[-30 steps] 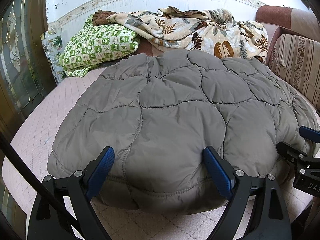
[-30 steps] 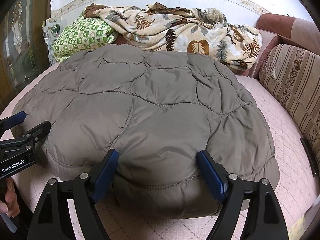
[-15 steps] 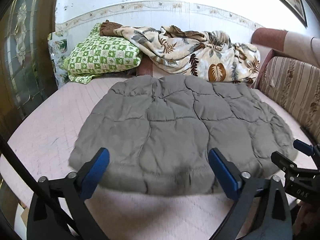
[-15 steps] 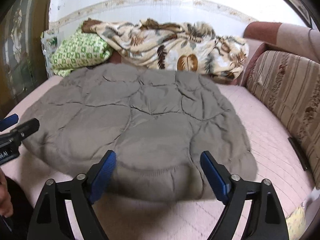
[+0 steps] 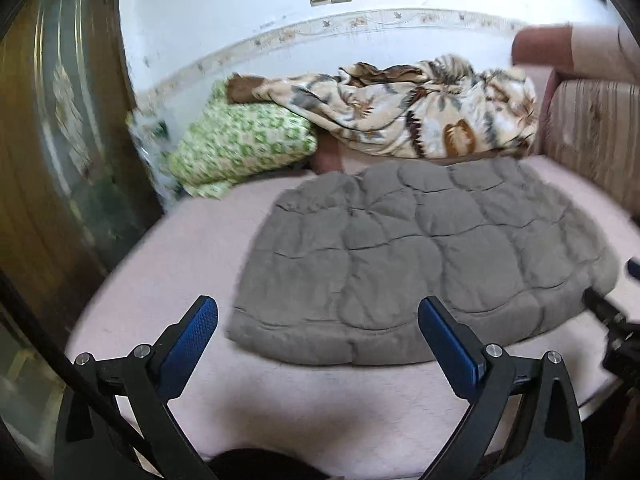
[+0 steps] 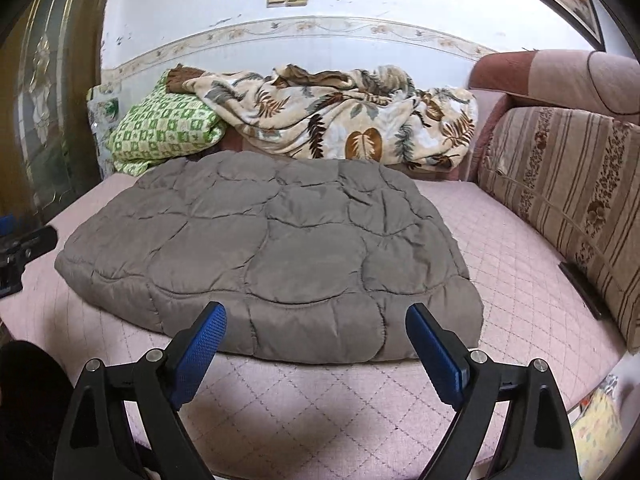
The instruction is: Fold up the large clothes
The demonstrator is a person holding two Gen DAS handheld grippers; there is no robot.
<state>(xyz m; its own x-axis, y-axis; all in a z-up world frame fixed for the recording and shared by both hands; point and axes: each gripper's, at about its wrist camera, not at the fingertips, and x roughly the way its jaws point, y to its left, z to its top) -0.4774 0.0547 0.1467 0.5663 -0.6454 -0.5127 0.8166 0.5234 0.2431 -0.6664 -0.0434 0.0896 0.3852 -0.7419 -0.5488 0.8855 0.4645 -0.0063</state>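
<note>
A grey quilted padded garment [image 5: 420, 256] [image 6: 280, 248] lies folded and flat on the pink quilted mattress [image 6: 320, 400]. My left gripper [image 5: 316, 312] hangs open above the mattress, just short of the garment's near left edge, with nothing between its blue pads. My right gripper [image 6: 315, 312] is open too, above the garment's near right edge, and holds nothing. At the right edge of the left wrist view shows the right gripper [image 5: 608, 312]. At the left edge of the right wrist view shows the left gripper [image 6: 24, 244].
A green patterned pillow [image 6: 164, 128] and a crumpled leaf-print blanket [image 6: 340, 112] lie behind the garment against the wall. A striped back cushion [image 6: 568, 200] runs along the right, a dark flat object [image 6: 580, 288] at its foot. A wood-and-glass door [image 5: 60, 160] stands left.
Both grippers have drawn back and risen from the garment's near edge. The padded hem that bulged between each pair of jaws is out of them, and the garment has settled flat.
</note>
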